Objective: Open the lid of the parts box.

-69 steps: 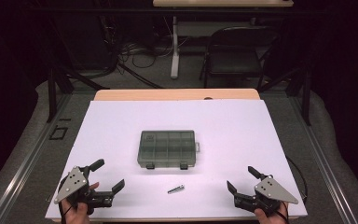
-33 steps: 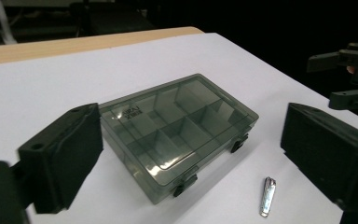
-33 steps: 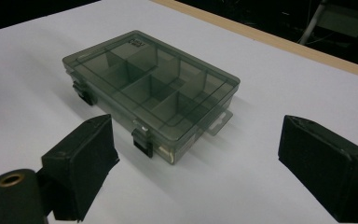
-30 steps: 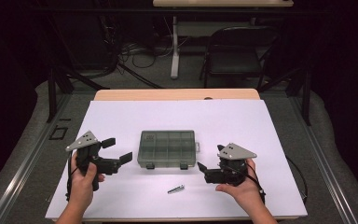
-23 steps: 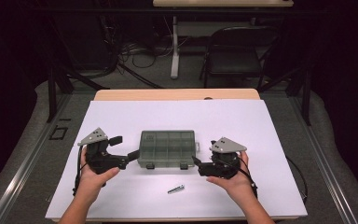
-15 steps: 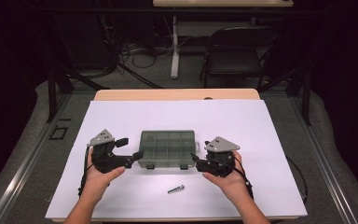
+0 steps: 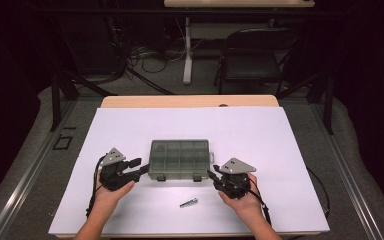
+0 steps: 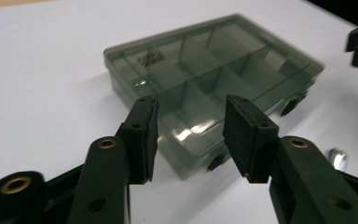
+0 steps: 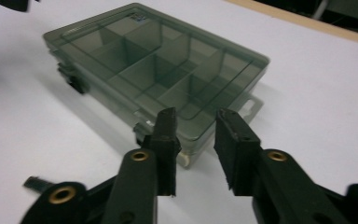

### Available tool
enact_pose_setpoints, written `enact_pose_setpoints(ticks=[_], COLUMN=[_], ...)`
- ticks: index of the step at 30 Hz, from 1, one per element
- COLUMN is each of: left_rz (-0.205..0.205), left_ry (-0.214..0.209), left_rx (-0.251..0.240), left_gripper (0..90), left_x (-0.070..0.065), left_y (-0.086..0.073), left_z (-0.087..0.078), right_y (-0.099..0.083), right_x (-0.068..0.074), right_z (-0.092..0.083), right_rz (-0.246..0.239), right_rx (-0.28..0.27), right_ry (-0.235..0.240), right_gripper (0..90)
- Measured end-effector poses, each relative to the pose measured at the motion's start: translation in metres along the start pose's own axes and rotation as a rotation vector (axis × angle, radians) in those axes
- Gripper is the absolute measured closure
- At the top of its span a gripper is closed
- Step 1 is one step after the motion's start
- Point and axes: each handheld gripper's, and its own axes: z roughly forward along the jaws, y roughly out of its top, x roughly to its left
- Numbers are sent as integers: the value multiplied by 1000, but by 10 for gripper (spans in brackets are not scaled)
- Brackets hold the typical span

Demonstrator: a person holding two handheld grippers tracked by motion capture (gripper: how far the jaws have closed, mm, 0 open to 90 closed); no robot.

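Two grippers flank a smoky plastic compartment box (image 7: 180, 159) on the white table (image 7: 280, 140), one at each near corner. The left gripper (image 7: 139, 170) points at the box's left front corner; its jaws have just been closing and stand partly spread, the corner (image 8: 191, 154) between the pads, which do not clearly press it. The right gripper (image 7: 211, 174) meets the right front corner the same way, its jaws also just narrowing, pads astride the corner (image 9: 191, 144). Behind the right gripper, toward the person, a small metal bolt (image 7: 188, 202) lies loose.
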Motion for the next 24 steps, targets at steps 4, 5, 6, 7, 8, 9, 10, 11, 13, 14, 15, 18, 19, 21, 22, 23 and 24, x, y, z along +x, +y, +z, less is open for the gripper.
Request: enact_pose_setpoints(ticks=[4, 5, 6, 7, 8, 9, 10, 11, 13, 14, 15, 18, 19, 21, 22, 23, 24], left_rz=[2, 4, 0, -5, -8, -12, -22, -29, -44, -51, -57, -61, -59, -57, -58, -55, -54], left_ry=[-3, 7, 14, 14, 20, 30, 32, 34, 29, 26, 28, 32, 34, 32, 31, 26, 24], left_rx=[22, 31, 42, 54, 70, 80, 88, 93, 104, 106, 110, 124, 135, 146, 147, 151, 155], left_gripper=[629, 656, 681, 760, 760, 776, 803, 830, 869, 888, 899, 900, 900, 900, 900, 900, 900], left_x=[0, 0, 0, 0, 1, 2, 3, 4, 6, 7, 7, 9, 10, 9, 9, 9, 8], left_y=[-5, -6, -7, -7, -8, -9, -10, -11, -12, -13, -13, -15, -16, -17, -17, -17, -18], left_z=[2, 3, 3, 4, 5, 6, 6, 7, 7, 7, 7, 9, 10, 12, 13, 14, 14], right_y=[-7, -8, -9, -11, -11, -11, -12, -12, -13, -13, -14, -16, -16, -17, -17, -18, -18], right_x=[3, 4, 4, 5, 5, 5, 4, 4, 2, 1, 1, 3, 3, 5, 6, 6, 7], right_z=[3, 4, 5, 7, 7, 8, 8, 8, 9, 10, 11, 15, 15, 19, 21, 22, 23], right_rz=[19, 28, 35, 33, 33, 29, 25, 28, 28, 32, 32, 28, 28, 20, 15, 12, 9], right_rx=[13, 16, 24, 33, 33, 37, 47, 48, 56, 51, 59, 83, 83, 100, 112, 118, 121], right_ry=[23, 27, 29, 24, 24, 21, 16, 15, 15, 20, 21, 32, 32, 37, 39, 37, 35], right_gripper=[780, 791, 809, 841, 841, 860, 871, 885, 900, 900, 900, 900, 900, 900, 900, 900, 900])
